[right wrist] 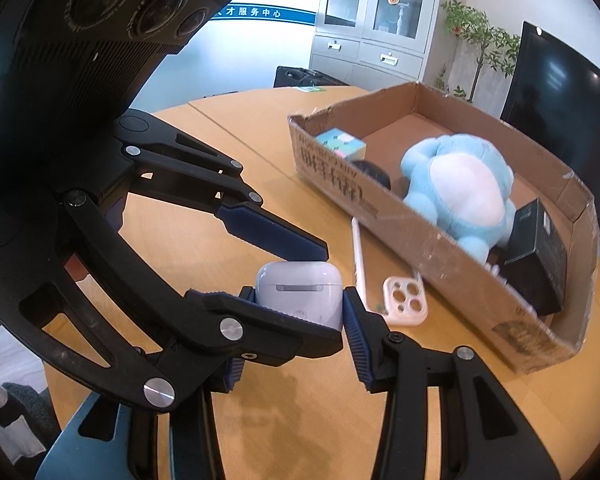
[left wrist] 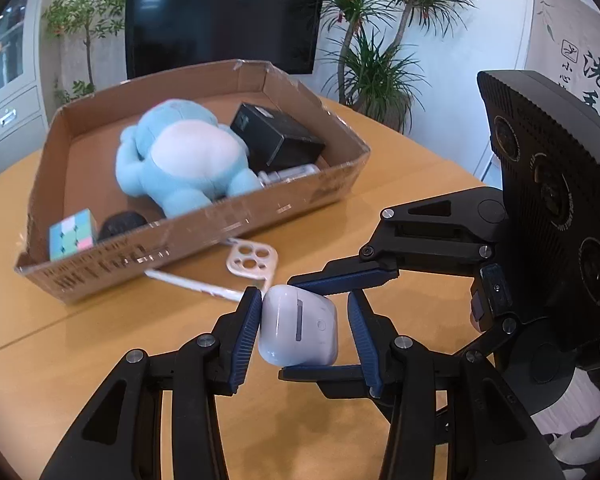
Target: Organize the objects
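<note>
A white earbud case (left wrist: 298,326) sits at the lower centre of both views on a light wooden counter (left wrist: 60,352), with both tools converging on it. In the left wrist view the left hand-held gripper (left wrist: 304,336) brackets the case: its left pad touches the case, its right pad stands just off it — part open, no firm hold. The right hand-held gripper (left wrist: 320,324) comes in from the right of that frame, its blue fingers above and below the case; whether they press it I cannot tell.

Just beyond the case lies a pale phone case (right wrist: 405,301), against the near wall of a shallow cardboard box (right wrist: 440,240). Inside are a blue plush toy (right wrist: 460,188), a black box (right wrist: 538,256), a pastel puzzle cube (right wrist: 342,144) and a dark round thing.

Behind, the room shows a dark screen (left wrist: 224,16) at top centre, potted plants (left wrist: 380,40) — and a grey cabinet (right wrist: 376,16) at top centre of the right wrist view.
</note>
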Demonstrator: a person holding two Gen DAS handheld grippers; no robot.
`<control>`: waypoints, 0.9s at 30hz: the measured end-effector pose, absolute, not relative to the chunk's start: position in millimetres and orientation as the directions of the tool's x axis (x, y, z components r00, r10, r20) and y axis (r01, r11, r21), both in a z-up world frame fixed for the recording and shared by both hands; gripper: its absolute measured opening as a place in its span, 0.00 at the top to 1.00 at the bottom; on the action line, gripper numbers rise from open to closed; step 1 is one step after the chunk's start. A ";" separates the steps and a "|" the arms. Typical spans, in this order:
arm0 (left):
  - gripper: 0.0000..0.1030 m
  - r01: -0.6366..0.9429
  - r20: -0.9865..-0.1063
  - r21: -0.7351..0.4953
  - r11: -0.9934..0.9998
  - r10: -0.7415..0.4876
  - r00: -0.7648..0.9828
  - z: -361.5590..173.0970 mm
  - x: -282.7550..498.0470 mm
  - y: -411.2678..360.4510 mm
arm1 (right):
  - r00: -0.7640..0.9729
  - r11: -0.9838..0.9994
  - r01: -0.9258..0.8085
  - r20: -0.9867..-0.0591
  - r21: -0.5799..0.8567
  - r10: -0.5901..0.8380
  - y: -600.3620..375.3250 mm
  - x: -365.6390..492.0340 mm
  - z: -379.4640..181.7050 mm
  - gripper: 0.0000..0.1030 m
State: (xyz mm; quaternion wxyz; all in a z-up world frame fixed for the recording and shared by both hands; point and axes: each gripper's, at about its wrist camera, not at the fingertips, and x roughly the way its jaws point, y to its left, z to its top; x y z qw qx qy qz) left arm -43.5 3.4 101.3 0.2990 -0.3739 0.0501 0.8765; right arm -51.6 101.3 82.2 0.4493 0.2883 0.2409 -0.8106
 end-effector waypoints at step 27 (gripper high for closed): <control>0.58 -0.505 -0.623 -0.245 -0.827 0.534 -0.572 163.6 -152.9 -36.5 | -0.487 -0.495 0.854 -0.587 -0.162 -0.647 63.0 -148.2 142.5 0.60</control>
